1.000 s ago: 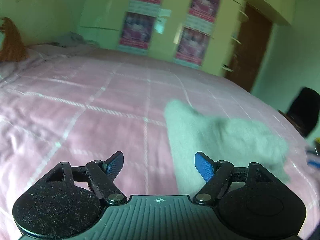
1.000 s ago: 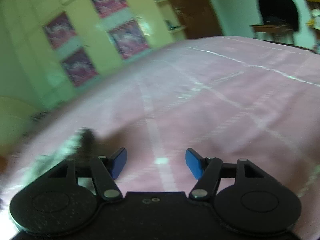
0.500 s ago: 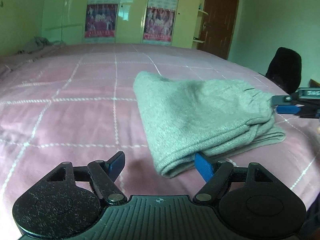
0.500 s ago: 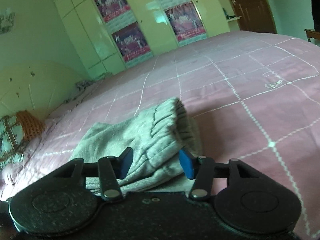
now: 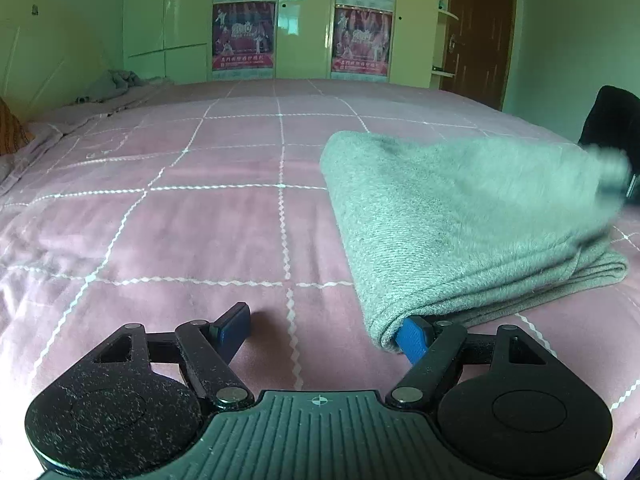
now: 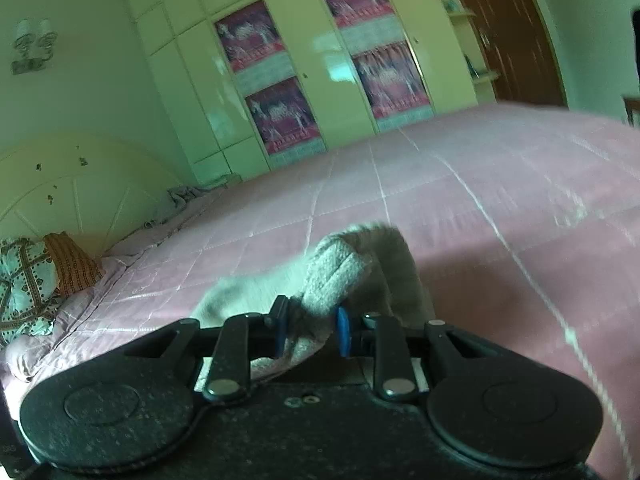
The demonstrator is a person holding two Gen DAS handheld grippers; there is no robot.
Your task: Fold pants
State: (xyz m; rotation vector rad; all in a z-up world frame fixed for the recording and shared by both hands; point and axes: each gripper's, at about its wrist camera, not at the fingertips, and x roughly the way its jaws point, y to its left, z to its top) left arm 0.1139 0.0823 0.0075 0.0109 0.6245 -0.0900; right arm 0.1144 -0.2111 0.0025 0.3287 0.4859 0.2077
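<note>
The grey pants [image 5: 460,216] lie folded on the pink checked bedspread [image 5: 180,220], right of centre in the left wrist view. My left gripper [image 5: 324,330] is open and low over the bed; its right fingertip [image 5: 412,338] sits under the near corner of the pants. In the right wrist view my right gripper [image 6: 310,330] is shut on the ribbed waistband end of the pants [image 6: 332,276] and lifts it off the bed. The far right end of the pants is blurred in the left wrist view.
A yellow-green wardrobe with posters [image 5: 304,20] stands behind the bed, with a brown door [image 5: 476,36] to its right. Patterned pillows [image 6: 36,280] and crumpled cloth [image 5: 116,84] lie at the headboard. A dark chair [image 5: 612,120] stands off the bed's right side.
My right gripper has closed on the waistband end of the pants and raised it. My left gripper has slid closer, its right fingertip now under the pants' near corner.
</note>
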